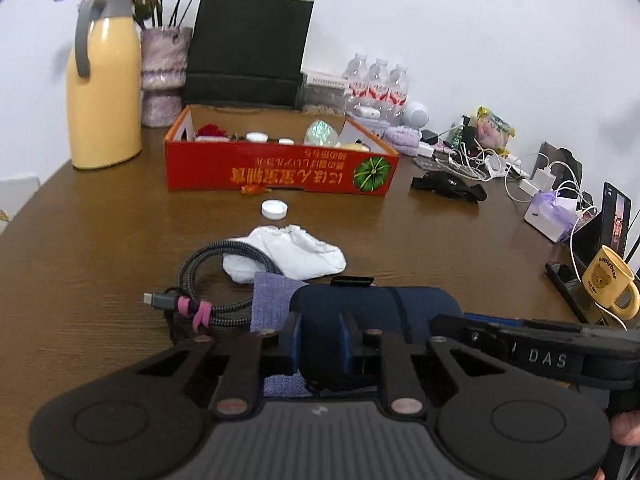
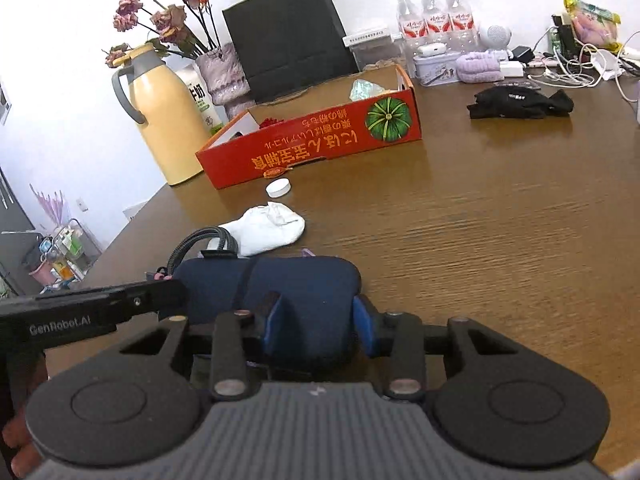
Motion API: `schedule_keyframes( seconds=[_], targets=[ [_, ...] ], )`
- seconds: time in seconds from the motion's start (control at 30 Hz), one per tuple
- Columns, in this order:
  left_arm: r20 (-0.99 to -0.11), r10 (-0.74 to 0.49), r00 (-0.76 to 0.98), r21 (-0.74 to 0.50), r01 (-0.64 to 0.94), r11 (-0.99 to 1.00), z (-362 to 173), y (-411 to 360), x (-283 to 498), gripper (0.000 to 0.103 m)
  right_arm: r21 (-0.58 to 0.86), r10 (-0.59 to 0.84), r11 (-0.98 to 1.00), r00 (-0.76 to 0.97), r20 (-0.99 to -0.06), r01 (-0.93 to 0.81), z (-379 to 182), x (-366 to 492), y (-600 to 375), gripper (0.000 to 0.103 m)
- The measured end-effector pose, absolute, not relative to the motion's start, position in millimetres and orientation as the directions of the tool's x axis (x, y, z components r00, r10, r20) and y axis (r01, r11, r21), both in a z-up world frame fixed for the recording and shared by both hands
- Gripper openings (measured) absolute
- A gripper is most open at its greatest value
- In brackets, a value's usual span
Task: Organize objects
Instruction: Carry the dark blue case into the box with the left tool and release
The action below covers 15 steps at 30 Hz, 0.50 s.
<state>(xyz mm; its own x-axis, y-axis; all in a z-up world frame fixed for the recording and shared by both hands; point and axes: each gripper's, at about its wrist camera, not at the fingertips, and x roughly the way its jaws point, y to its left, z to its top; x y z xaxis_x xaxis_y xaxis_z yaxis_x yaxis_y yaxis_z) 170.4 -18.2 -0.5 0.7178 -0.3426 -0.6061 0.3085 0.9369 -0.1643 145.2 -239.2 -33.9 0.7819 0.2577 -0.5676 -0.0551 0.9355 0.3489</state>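
Observation:
A dark blue soft case (image 1: 380, 304) lies on the brown table close in front of both cameras. My left gripper (image 1: 322, 338) is shut on its left end, blue pads pressed against both sides. My right gripper (image 2: 318, 320) is shut on the other end of the same case (image 2: 304, 280). Each view shows the other gripper's black body at its edge. Under and beside the case lie a purple cloth (image 1: 272, 300) and a coiled braided cable (image 1: 208, 280). Just beyond it is a white sock (image 1: 288, 254), then a small white cap (image 1: 275, 209). Farther back stands an open red cardboard box (image 1: 280, 172) holding small items.
A yellow thermos jug (image 1: 104, 92), a vase of dried flowers (image 1: 164, 76) and a black paper bag (image 1: 248, 48) stand behind the box. Water bottles (image 1: 378, 84), chargers and cables crowd the back right. A black cloth (image 1: 448, 186) and a yellow mug (image 1: 610, 284) are on the right.

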Motion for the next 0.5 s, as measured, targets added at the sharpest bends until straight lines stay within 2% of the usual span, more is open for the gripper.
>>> schedule_keyframes(
  seconds=[0.23,0.5],
  targets=[
    [-0.543,-0.383,0.747,-0.199,0.329,0.923,20.8,-18.7,187.4,0.017,0.312,0.222,0.948,0.841,-0.493,-0.068,-3.9,155.8,-244.9,0.039],
    [-0.496,-0.438,0.75,-0.283,0.338,0.898,63.0,-13.4,324.3,0.017,0.221,0.231,0.963,0.89,-0.393,-0.152,62.2,278.5,-259.8,0.039]
  ],
)
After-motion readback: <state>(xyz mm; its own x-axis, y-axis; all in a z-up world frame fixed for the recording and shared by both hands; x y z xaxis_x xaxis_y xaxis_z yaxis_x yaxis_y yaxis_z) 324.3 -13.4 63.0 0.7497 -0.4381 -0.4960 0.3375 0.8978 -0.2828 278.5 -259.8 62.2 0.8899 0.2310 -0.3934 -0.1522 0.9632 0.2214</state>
